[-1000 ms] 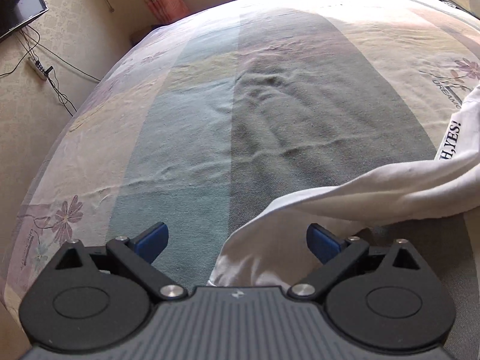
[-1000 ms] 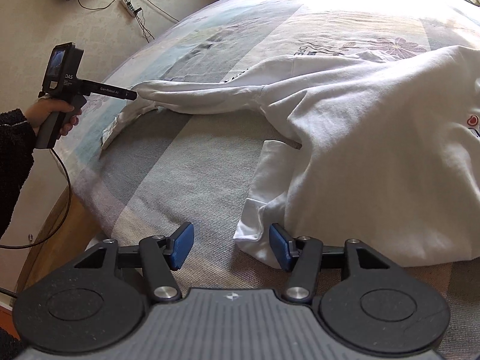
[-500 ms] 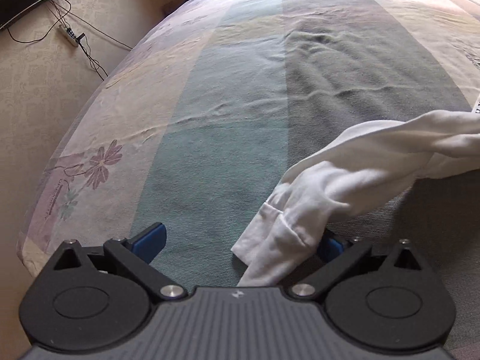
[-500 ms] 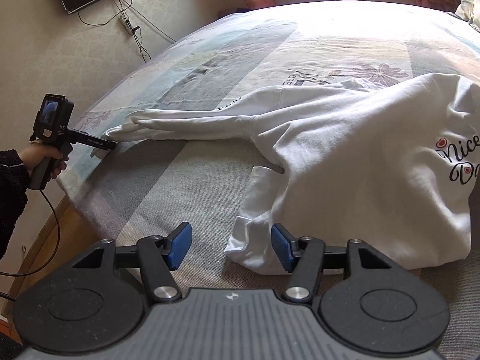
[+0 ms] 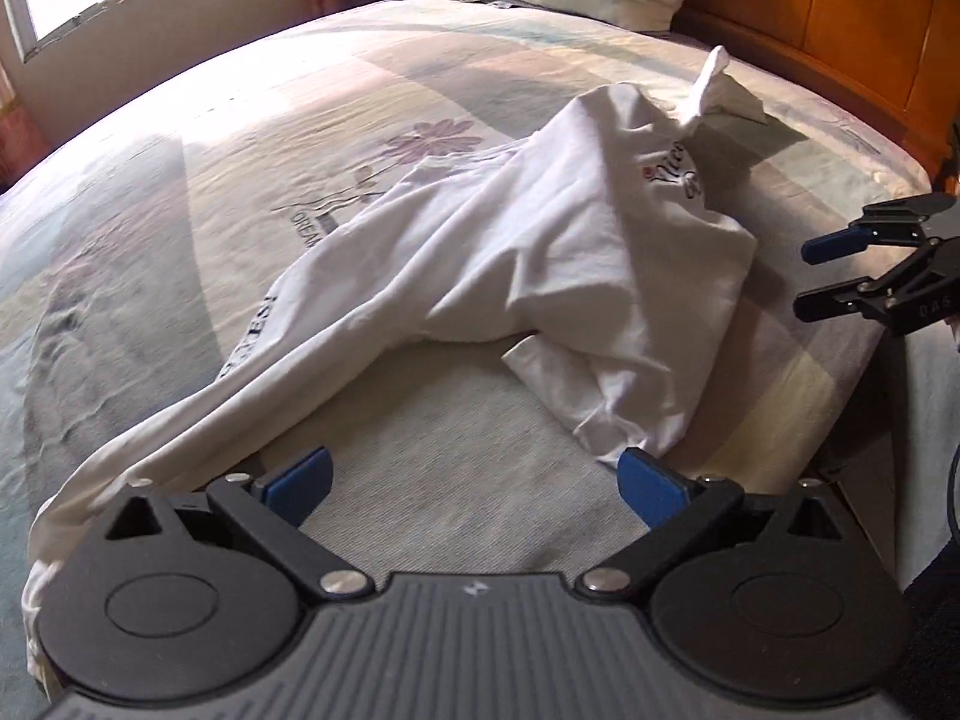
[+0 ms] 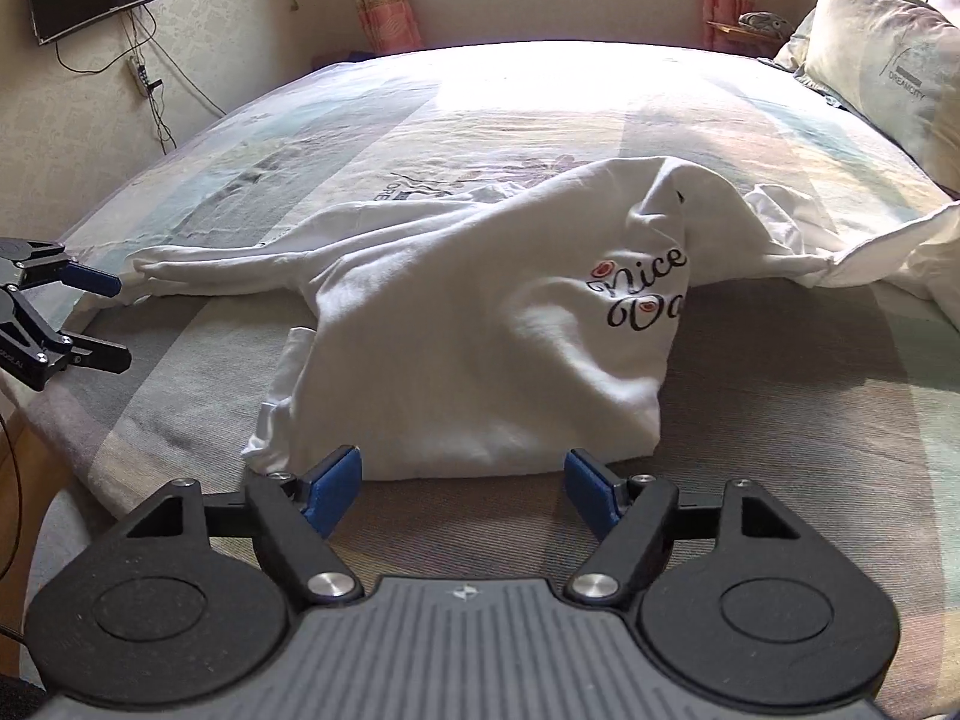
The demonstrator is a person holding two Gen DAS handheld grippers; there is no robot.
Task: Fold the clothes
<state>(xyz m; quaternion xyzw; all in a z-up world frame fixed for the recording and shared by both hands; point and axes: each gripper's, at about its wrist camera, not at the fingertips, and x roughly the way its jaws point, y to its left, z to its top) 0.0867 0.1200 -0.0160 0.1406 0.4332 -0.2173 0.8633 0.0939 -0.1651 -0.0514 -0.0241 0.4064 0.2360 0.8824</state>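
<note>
Both hand-held grippers, left (image 5: pixel 474 483) wide apart, right (image 6: pixel 463 483) opening, hold nothing beside the white sweatshirt (image 6: pixel 480 348)

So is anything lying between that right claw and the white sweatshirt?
Nothing visible. Only bare bedspread separates the right claw, its jaws opening and empty, from the white sweatshirt hem just ahead.

Ahead of my fingers spreads a bed (image 6: pixel 252 180) under a striped, flower-printed cover. A white sweatshirt (image 6: pixel 480 348) lies crumpled directly on it, its hem just beyond my right fingertips, one sleeve (image 5: pixel 252 396) trailing past my left ones, the other sleeve (image 6: pixel 870 252) stretching off to the right. A pillow (image 6: pixel 888 60) rests far beyond, at the bed's head.
</note>
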